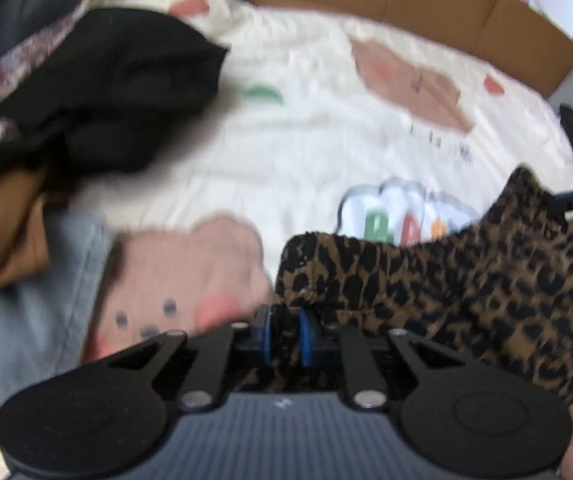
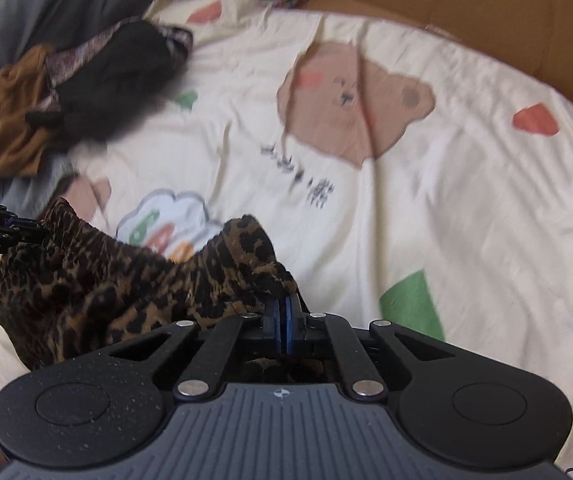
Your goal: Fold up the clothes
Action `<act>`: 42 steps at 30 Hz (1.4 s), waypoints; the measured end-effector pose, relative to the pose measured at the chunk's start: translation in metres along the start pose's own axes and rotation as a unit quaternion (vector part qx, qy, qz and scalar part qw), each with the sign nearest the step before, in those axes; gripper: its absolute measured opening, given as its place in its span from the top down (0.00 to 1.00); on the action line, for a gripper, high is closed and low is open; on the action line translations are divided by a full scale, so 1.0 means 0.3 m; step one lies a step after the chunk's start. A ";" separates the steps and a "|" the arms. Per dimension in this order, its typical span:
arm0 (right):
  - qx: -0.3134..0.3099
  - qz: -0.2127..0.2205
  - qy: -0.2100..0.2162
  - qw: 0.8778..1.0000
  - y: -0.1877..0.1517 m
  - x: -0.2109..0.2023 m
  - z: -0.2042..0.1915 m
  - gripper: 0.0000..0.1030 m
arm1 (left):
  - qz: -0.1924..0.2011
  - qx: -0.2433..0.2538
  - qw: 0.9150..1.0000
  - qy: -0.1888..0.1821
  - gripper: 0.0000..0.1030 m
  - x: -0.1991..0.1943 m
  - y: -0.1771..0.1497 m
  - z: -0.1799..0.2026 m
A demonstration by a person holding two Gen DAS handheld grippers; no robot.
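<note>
Both grippers pointed steeply down over the bed. L gripper: blue pads nearly closed, pinching a bunched edge of the leopard cloth. R gripper: pads fully together, clamped on the other end of the cloth, fabric bulging above them. Cloth was soft, crinkled, brown w/ black spots, sagging between the two grips just above the sheet. Sheet cream, wrinkled, bear prints. Clothes pile (black, tan) sat far L, well apart. Cardboard wall edged the far side; open sheet between.
</note>
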State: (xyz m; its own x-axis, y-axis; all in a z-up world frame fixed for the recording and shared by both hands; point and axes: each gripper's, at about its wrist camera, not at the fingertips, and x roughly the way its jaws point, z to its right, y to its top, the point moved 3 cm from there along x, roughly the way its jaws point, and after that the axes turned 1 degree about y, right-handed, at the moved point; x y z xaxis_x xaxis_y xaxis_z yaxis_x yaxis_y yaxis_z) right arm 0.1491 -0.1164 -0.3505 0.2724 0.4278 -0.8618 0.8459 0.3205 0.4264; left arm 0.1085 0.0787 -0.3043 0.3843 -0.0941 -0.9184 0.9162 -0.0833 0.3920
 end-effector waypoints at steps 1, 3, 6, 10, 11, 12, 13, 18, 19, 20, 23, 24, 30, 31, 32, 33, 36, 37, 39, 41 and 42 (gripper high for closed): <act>0.003 0.006 -0.001 1.000 0.010 -0.010 0.003 1.00 | 0.007 -0.002 1.000 -0.001 0.86 -0.003 0.023 -0.001; 0.009 0.015 -0.006 1.000 0.025 -0.021 0.014 1.00 | 0.021 0.003 1.000 0.002 0.86 0.006 0.062 0.011; 0.018 0.025 -0.013 0.999 0.044 -0.035 0.033 1.00 | 0.035 0.010 0.999 0.004 0.86 0.032 0.115 0.029; 0.027 0.034 -0.027 0.999 0.060 -0.043 0.069 1.00 | 0.053 0.018 0.998 0.001 0.86 0.051 0.188 0.032; 0.031 0.037 -0.031 0.998 0.065 -0.043 0.081 1.00 | 0.057 0.021 0.998 0.001 0.86 0.058 0.206 0.035; 0.036 0.040 -0.034 0.998 0.072 -0.044 0.093 1.00 | 0.060 0.025 0.998 0.001 0.86 0.066 0.223 0.037; 0.040 0.044 -0.039 0.997 0.077 -0.046 0.104 1.00 | 0.064 0.030 0.997 0.001 0.86 0.071 0.237 0.039; 0.059 0.066 -0.060 0.994 0.108 -0.049 0.147 1.00 | 0.076 0.043 0.996 0.000 0.86 0.105 0.319 0.064; 0.062 0.070 -0.064 0.994 0.113 -0.049 0.154 1.00 | 0.078 0.043 0.996 0.000 0.86 0.113 0.335 0.068; 0.065 0.073 -0.068 0.993 0.118 -0.049 0.160 1.00 | 0.079 0.044 0.996 -0.001 0.86 0.122 0.351 0.072; 0.069 0.079 -0.074 0.992 0.132 -0.045 0.183 1.00 | 0.083 0.048 0.995 0.001 0.86 0.149 0.394 0.084; 0.069 0.080 -0.076 0.991 0.137 -0.043 0.191 1.00 | 0.084 0.050 0.995 0.002 0.86 0.158 0.408 0.089; 0.085 0.092 -0.083 0.989 0.197 -0.038 0.248 1.00 | 0.090 0.070 0.993 0.011 0.86 0.206 0.488 0.115; 0.083 0.096 -0.086 0.988 0.213 -0.038 0.253 1.00 | 0.089 0.068 0.994 0.012 0.86 0.215 0.503 0.113; 0.082 0.098 -0.088 0.988 0.226 -0.036 0.260 1.00 | 0.089 0.067 0.994 0.012 0.86 0.224 0.518 0.111; 0.080 0.100 -0.090 0.988 0.240 -0.033 0.266 1.00 | 0.089 0.066 0.994 0.013 0.86 0.232 0.533 0.109; 0.079 0.112 -0.106 0.985 0.277 -0.029 0.288 1.00 | 0.093 0.068 0.993 0.021 0.86 0.252 0.576 0.107; 0.083 0.115 -0.109 0.984 0.287 -0.030 0.302 1.00 | 0.094 0.069 0.993 0.024 0.86 0.260 0.589 0.107; 0.093 0.117 -0.110 0.983 0.307 -0.027 0.332 1.00 | 0.088 0.071 0.993 0.023 0.86 0.287 0.607 0.104; 0.102 0.112 -0.106 0.983 0.318 -0.011 0.359 1.00 | 0.076 0.075 0.994 0.025 0.86 0.325 0.615 0.103; 0.104 0.110 -0.101 0.983 0.317 -0.002 0.367 1.00 | 0.072 0.077 0.994 0.027 0.86 0.342 0.614 0.102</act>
State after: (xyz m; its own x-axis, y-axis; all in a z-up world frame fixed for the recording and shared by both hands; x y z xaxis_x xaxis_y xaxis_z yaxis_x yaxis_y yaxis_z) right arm 0.2799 -0.1791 -0.3395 0.5271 0.2849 -0.8006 0.8261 0.0492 0.5614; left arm 0.3132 0.0233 -0.3247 0.5190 -0.0637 -0.8524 0.8251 -0.2233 0.5190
